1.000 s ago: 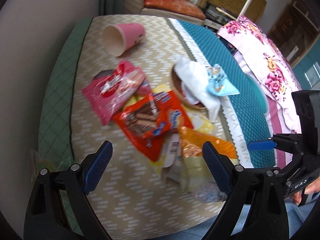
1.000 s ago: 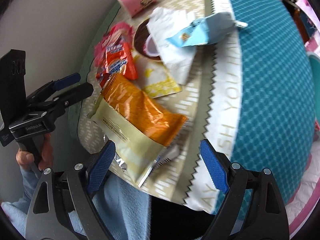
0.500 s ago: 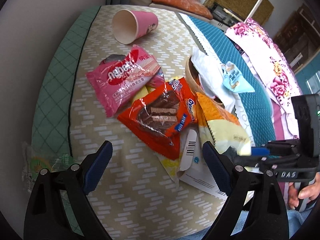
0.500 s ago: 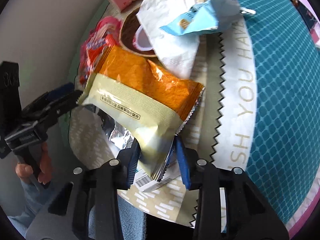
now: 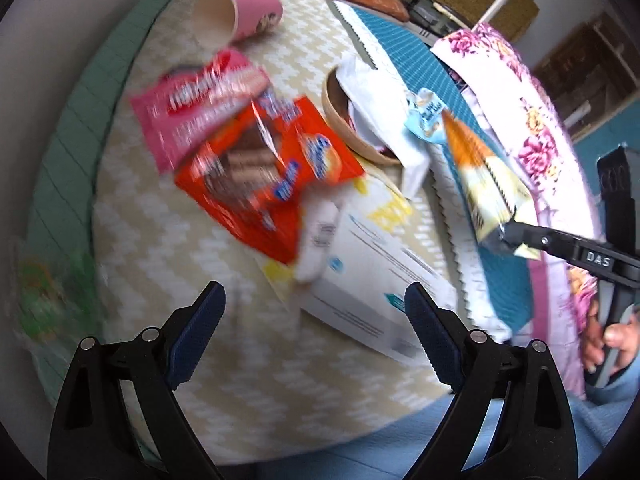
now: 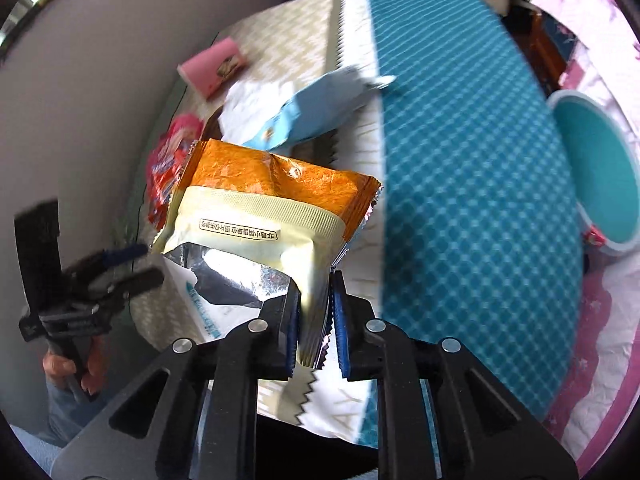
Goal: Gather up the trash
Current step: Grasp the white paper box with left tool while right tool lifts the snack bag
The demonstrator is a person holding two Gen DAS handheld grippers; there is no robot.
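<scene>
Right wrist: right gripper just closed, clamped on orange-and-cream snack wrapper.
Wrapper lifted off the table, torn foil end near the pads. Left gripper gaping, empty, above a white paper sheet.

Five snack wrappers show: one pink, one red, one light blue, one orange-and-cream, one white, plus one pink cup and one brown bowl.
</scene>
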